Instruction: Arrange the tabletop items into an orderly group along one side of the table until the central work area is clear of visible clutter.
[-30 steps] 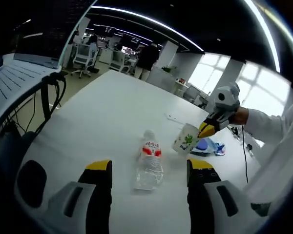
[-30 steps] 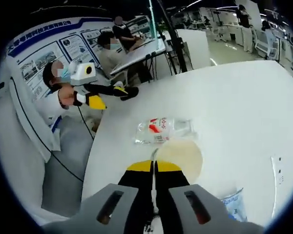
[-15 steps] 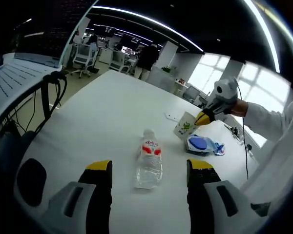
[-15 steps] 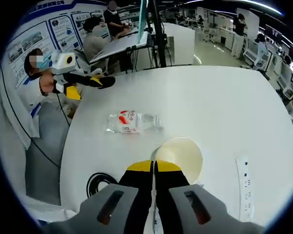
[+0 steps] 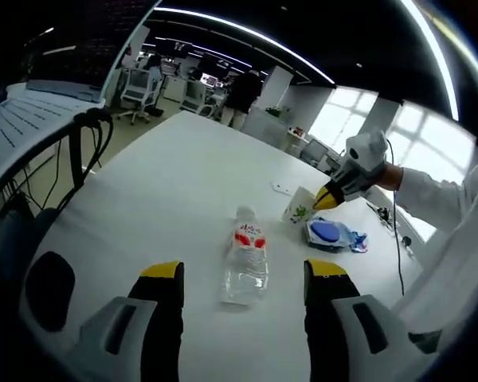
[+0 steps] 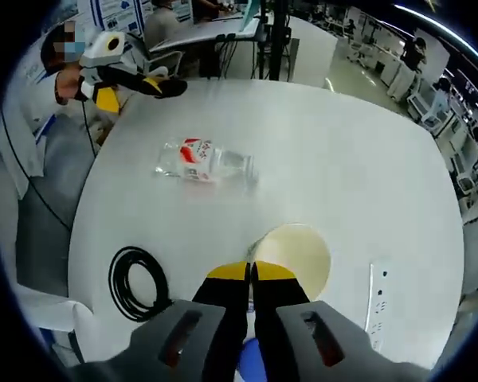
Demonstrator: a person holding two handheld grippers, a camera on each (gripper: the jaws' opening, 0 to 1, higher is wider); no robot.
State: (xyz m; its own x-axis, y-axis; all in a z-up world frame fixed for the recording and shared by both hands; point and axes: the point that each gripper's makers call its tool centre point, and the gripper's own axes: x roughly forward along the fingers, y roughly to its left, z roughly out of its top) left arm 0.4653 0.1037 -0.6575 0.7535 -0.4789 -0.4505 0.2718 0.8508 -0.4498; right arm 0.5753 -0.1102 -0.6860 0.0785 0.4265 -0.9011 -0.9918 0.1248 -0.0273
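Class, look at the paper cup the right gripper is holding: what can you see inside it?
Looking down into the paper cup, its pale inner wall appears bare, with nothing in it. The right gripper, pinching the near rim, covers that edge of the inside.

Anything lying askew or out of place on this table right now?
The clear water bottle lies on its side mid-table rather than upright. The right tool holds a paper cup by its rim, tilted above the table. No spill shows.

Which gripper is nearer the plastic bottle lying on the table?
Left. The bottle lies just ahead of the open left gripper; the right gripper holds a paper cup beyond it.
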